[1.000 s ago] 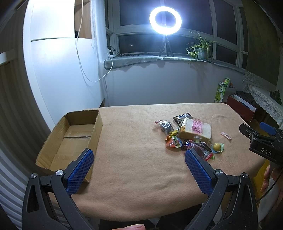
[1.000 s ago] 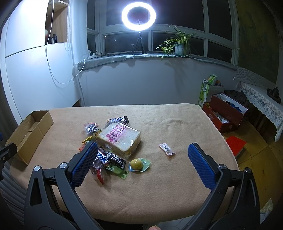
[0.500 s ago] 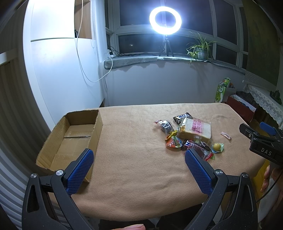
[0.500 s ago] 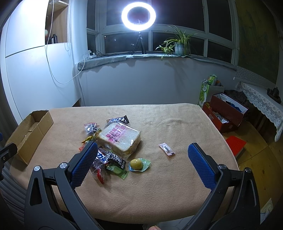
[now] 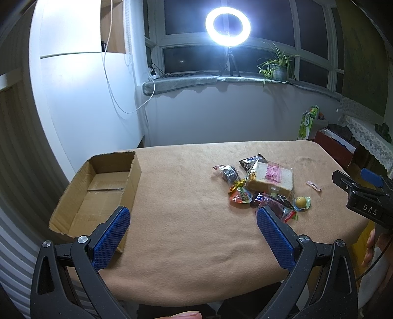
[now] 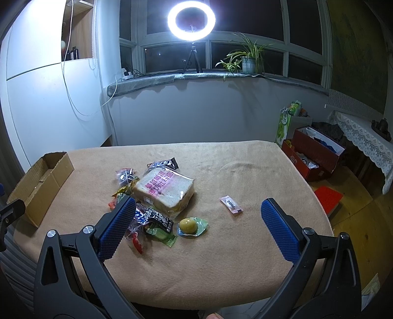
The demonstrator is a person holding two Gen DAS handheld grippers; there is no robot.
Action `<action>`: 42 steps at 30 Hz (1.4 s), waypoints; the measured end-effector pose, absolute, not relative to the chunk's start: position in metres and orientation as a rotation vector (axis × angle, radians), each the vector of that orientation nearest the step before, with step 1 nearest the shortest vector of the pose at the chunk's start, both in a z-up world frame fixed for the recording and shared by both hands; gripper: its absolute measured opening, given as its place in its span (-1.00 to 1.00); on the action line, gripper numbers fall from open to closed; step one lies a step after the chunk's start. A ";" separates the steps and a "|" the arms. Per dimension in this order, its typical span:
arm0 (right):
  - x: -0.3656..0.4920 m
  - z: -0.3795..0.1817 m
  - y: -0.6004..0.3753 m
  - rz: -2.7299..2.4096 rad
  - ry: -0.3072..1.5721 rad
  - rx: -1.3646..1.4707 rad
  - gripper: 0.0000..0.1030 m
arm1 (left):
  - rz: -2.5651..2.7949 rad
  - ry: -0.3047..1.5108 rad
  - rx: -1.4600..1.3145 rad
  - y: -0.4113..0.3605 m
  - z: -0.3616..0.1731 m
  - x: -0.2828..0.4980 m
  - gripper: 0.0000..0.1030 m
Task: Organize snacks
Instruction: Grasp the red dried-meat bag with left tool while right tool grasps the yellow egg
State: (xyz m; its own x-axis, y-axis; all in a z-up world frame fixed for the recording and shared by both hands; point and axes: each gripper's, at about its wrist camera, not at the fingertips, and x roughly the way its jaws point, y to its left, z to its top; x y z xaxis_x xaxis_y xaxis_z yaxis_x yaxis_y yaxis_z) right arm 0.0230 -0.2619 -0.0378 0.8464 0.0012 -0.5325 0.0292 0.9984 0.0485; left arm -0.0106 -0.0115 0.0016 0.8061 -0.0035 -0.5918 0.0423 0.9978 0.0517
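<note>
Table, tan cloth: snack pile at centre; cardboard box empty, at left edge. Left gripper and right gripper: spread wide, holding nothing. Step: none begun. Next: probably grasp one snack, carry to box.

A ring light glows before dark windows. A potted plant stands on the sill. White walls surround the room.

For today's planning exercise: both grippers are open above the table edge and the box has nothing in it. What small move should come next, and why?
Probably ease the right gripper forward and down onto the yellow sweet in its green wrapper: it lies nearest, apart from the snack pile. The cardboard box waits by the left gripper.
</note>
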 end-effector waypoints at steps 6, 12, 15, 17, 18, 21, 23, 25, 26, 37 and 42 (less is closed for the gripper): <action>0.030 -0.065 -0.269 -0.019 0.633 0.049 1.00 | -0.035 0.681 0.071 -0.018 -0.016 0.000 0.99; 0.045 -0.126 -0.286 -0.032 0.783 0.058 1.00 | -0.054 0.783 0.062 -0.026 -0.069 0.022 0.99; 0.047 -0.148 -0.293 -0.026 0.819 0.066 1.00 | -0.063 0.825 0.092 -0.035 -0.097 0.032 0.99; 0.047 -0.154 -0.296 -0.021 0.825 0.073 1.00 | -0.065 0.850 0.121 -0.043 -0.115 0.038 0.99; 0.046 -0.157 -0.298 -0.018 0.821 0.073 1.00 | -0.067 0.858 0.131 -0.046 -0.120 0.040 0.99; 0.044 -0.159 -0.301 -0.003 0.790 0.049 1.00 | -0.074 0.864 0.139 -0.051 -0.131 0.044 0.99; 0.041 -0.162 -0.301 0.009 0.765 0.032 1.00 | -0.087 0.861 0.119 -0.050 -0.132 0.044 0.99; 0.036 -0.165 -0.300 0.030 0.713 -0.004 1.00 | -0.110 0.852 0.079 -0.044 -0.136 0.043 1.00; 0.035 -0.164 -0.299 0.040 0.694 -0.009 1.00 | -0.128 0.842 0.043 -0.039 -0.138 0.043 1.00; 0.046 -0.156 -0.298 0.089 0.633 -0.006 1.00 | -0.125 0.716 0.036 -0.039 -0.141 0.037 0.99; 0.060 -0.140 -0.292 0.122 0.601 -0.015 1.00 | -0.217 0.745 0.027 -0.058 -0.120 0.048 0.99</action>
